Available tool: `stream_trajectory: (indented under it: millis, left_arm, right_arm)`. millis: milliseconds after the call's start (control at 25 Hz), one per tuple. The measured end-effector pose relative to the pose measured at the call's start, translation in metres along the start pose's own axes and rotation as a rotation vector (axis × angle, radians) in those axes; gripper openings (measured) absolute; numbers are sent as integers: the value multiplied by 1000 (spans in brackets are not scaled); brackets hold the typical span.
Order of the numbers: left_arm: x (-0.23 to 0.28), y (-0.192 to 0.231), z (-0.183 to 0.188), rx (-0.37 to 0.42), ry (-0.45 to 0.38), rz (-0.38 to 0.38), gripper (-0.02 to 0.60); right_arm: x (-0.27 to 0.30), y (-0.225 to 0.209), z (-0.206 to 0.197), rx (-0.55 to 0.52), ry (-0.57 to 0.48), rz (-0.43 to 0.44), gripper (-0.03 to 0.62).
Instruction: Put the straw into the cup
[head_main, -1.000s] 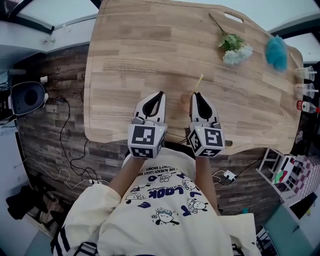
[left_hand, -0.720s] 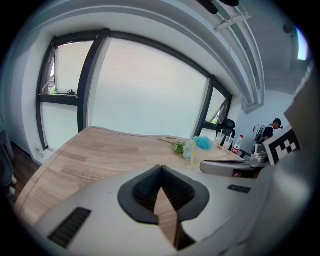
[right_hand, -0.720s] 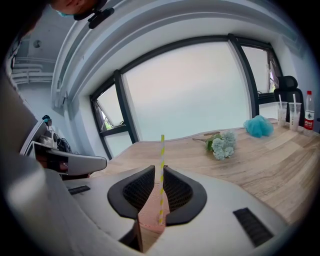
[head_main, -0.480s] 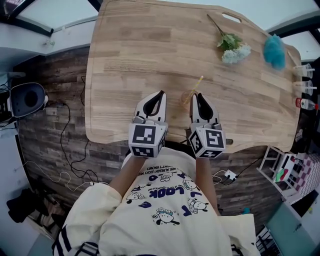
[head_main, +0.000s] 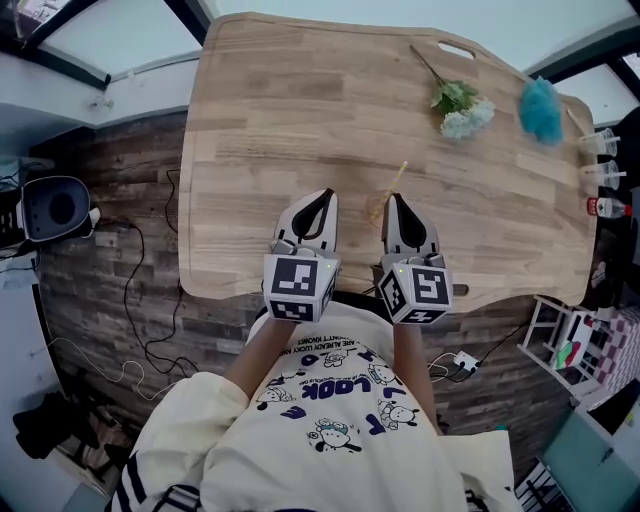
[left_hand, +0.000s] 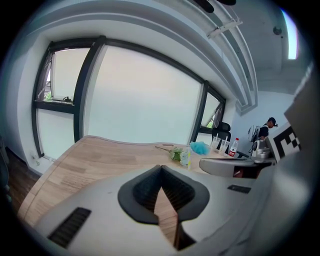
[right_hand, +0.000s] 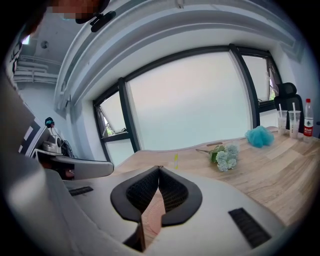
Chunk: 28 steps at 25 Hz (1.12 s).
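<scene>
The word "LOOK" was read in blue print, upside down in the head view, on the person's shirt (head_main: 335, 388); the smaller line beside it was illegible. Square coded markers stood on the left gripper (head_main: 324, 194) and right gripper (head_main: 397, 198).

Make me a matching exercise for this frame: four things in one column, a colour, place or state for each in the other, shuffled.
Things:
1 straw
2 flower sprig
3 puff
4 left gripper

Descriptions:
A jaws together, nothing held
B yellow, leaning in the cup
C white blooms, lying on the table
D blue, near the table's far right end

Pairs: 1-B, 2-C, 3-D, 4-A
</scene>
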<state>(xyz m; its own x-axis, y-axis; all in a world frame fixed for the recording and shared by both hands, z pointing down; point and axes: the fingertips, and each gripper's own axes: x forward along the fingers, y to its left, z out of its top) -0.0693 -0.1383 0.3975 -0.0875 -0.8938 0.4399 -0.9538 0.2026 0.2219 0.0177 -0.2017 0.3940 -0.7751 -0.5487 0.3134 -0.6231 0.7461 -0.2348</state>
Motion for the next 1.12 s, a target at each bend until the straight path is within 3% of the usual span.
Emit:
stream_trajectory:
  millis: [1120]
  left_arm:
    - [0, -23, 17, 47, -58, -93, 32]
  right_arm:
    - [-33, -9, 27, -40, -101, -144, -5]
